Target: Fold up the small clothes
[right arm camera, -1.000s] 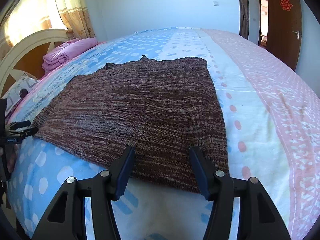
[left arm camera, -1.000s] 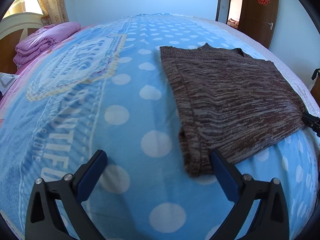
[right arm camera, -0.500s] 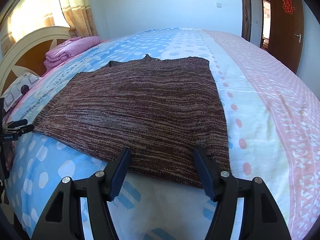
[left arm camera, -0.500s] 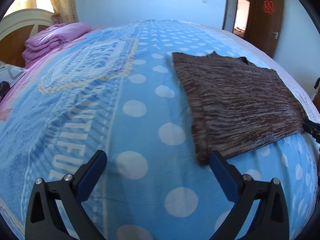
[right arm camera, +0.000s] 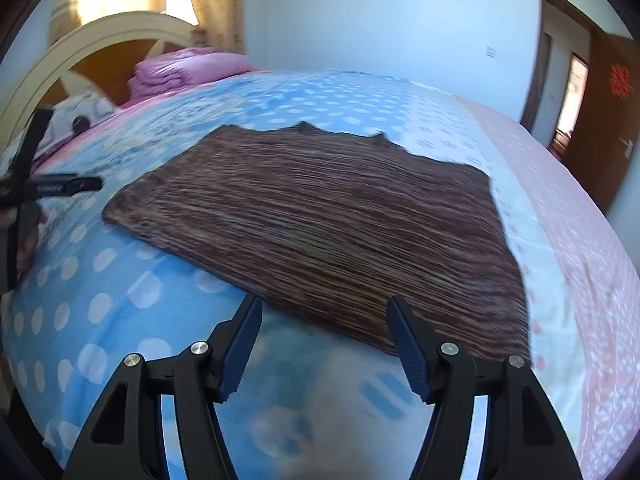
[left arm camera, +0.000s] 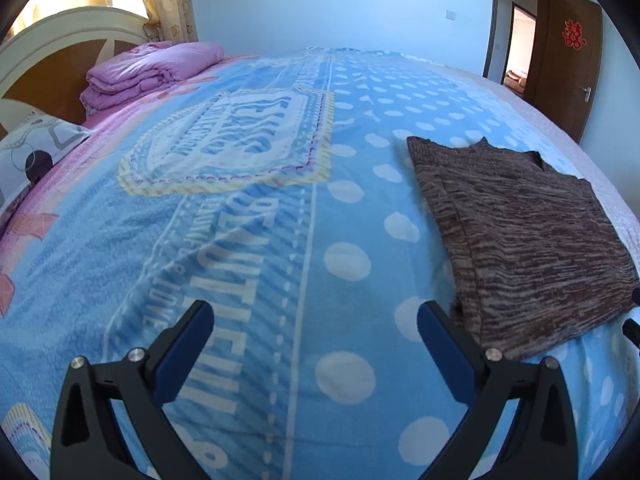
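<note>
sweater (left arm camera: 524, 236): 1 | folded quilt (left arm camera: 152, 74): 1 | pillow (left arm camera: 36, 152): 1

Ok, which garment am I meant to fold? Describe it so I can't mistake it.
Start from the big bed with the blue polka-dot cover. On its dotted side, away from the headboard, lies a brown marled knit sweater, spread flat. The only other fabric pile is the pink folded quilt, up by the headboard.

Home bedroom. Evidence: large bed (left arm camera: 280, 240) under a blue polka-dot cover with printed lettering; arched cream-and-wood headboard (left arm camera: 60, 52) at its head edge; folded pink quilt (left arm camera: 152, 72) and patterned pillow (left arm camera: 36, 152) by the headboard; curtained window (left arm camera: 160, 0); brown door (left arm camera: 572, 60) bearing a red paper decoration (left arm camera: 574, 34); pale blue walls.
</note>
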### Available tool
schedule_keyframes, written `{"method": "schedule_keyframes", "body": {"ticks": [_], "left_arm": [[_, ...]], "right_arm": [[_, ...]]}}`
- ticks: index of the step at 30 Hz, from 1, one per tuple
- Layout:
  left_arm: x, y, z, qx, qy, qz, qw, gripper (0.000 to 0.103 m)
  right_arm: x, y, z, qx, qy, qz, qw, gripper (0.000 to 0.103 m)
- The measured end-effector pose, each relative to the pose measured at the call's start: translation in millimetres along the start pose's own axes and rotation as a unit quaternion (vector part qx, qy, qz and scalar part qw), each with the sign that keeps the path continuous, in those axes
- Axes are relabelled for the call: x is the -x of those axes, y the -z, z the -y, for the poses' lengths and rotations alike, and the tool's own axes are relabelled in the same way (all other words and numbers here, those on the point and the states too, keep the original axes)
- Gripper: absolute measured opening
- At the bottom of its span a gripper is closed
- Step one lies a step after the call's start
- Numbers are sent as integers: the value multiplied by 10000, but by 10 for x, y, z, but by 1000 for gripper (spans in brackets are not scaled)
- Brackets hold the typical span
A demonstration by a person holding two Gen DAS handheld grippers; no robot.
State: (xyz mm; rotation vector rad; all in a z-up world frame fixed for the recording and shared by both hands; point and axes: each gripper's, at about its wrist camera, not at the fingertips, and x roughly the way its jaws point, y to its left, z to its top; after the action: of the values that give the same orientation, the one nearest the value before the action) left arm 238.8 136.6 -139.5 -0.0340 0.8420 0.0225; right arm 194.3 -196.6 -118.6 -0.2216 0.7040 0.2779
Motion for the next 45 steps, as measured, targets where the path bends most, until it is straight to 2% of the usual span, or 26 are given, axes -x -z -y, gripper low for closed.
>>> {"method": "schedule_keyframes", "body": {"ticks": [7,19,24,32,36,38,41,42,45], "left_arm": [[-182,-131,42,-153,-163,-96,9997,103],[-421,-309,55,-191,-8,-333,9993,103],[-498,-377,89,-224,140,-345,9991,103],[-633,-516,112,-126,373,-381,9985,103],[-644,-625,132,-36,870,-226,9959,103],[-654,-686,142,29,1205,-143,9926,103],[-718,-788,171,100,1626,-138,9866,103],[-746,-818,182,130,1766,-158,9841,103],[-841,-907,252,133,1966,-241,9801,103]], "right_arm": [[-155,-243,-749,985,-251,76,9948,65],[-558,-488,-1714,2143,-288,244,9760,65],[-661,-533,-1891,2401,11,333,9702,65],[-770,-614,-1960,2481,208,390,9677,64],[-779,-583,-2037,2648,318,422,9628,53],[-800,-579,-2065,2696,351,433,9613,51],[-823,-604,-2052,2611,280,393,9641,50],[-820,-604,-2047,2584,234,378,9650,47],[-842,-592,-2047,2592,177,381,9649,40]]}}
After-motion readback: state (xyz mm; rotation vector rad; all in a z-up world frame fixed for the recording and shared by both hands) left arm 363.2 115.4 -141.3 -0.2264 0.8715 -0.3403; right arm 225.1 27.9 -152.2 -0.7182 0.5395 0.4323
